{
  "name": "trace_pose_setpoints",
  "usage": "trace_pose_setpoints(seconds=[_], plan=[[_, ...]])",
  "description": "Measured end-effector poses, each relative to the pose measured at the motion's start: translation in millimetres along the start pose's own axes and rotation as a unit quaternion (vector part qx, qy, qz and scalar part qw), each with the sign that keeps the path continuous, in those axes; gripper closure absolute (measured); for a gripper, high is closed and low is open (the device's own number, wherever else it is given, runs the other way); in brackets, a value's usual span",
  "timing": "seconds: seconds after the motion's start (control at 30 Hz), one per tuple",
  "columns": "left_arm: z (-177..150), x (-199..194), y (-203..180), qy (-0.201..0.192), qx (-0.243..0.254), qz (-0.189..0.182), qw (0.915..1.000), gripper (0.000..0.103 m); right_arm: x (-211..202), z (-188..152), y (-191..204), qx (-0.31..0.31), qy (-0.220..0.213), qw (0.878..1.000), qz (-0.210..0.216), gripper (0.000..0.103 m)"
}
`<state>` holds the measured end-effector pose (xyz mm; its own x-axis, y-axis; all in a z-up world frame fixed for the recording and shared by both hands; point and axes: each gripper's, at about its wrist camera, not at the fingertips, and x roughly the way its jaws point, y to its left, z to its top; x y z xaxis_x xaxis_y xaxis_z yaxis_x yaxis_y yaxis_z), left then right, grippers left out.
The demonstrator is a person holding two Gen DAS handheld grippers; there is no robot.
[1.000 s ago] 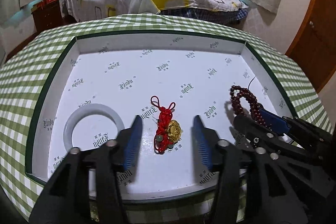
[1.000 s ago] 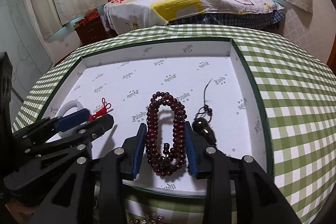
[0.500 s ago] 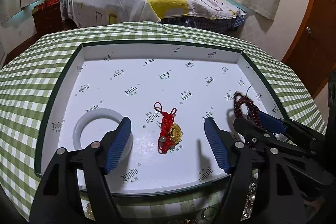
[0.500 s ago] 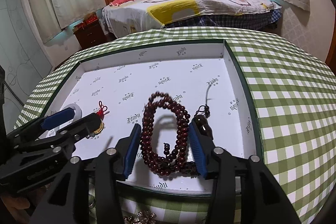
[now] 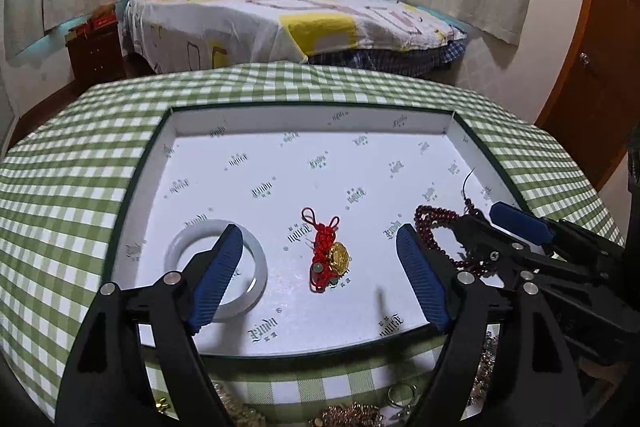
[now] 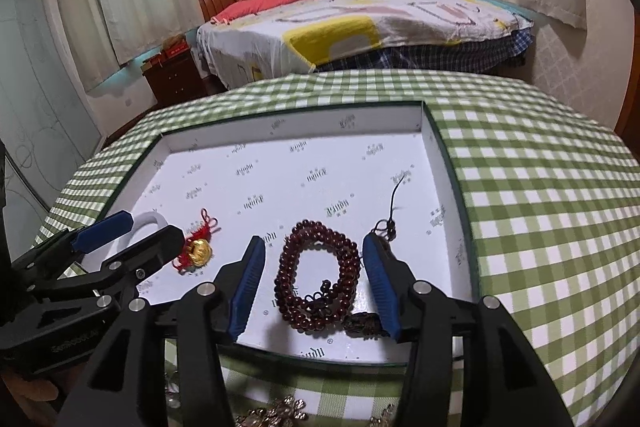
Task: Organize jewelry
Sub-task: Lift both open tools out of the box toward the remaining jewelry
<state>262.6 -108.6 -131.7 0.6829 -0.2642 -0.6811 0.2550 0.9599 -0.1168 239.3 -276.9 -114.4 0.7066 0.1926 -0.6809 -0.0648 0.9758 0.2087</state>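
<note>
Lying between opening right tongs (image 6: pixel 314 287), untouched, bead bracelet (image 6: pixel 318 281), in tray (image 6: pixel 448 163)

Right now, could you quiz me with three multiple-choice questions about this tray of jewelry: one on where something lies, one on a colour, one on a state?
1. What lies between the white bangle and the dark bead bracelet in the tray?
A. a watch B. a red knotted charm with a gold coin C. a comb

2. The tablecloth is checked white and:
A. green B. blue C. red

3. The left gripper is:
A. clamped on the charm B. open, holding nothing C. gripping the bangle

Answers: B, the charm lies mid-tray; A, green checks; B, its jaws are opening, clear of the charm.
</note>
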Motion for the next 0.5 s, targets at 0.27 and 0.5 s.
trace_pose_setpoints(seconds=[0.27, 0.5], plan=[[-2, -47, 10, -0.051, 0.006, 0.020, 0.9985, 0.026, -38, -2, 4, -0.003, -0.034, 0.999, -0.008, 0.050], [-26, -82, 31, -0.067, -0.004, 0.041, 0.9969, 0.026, -62, -27, 5, -0.005, -0.044, 0.999, -0.020, 0.050]])
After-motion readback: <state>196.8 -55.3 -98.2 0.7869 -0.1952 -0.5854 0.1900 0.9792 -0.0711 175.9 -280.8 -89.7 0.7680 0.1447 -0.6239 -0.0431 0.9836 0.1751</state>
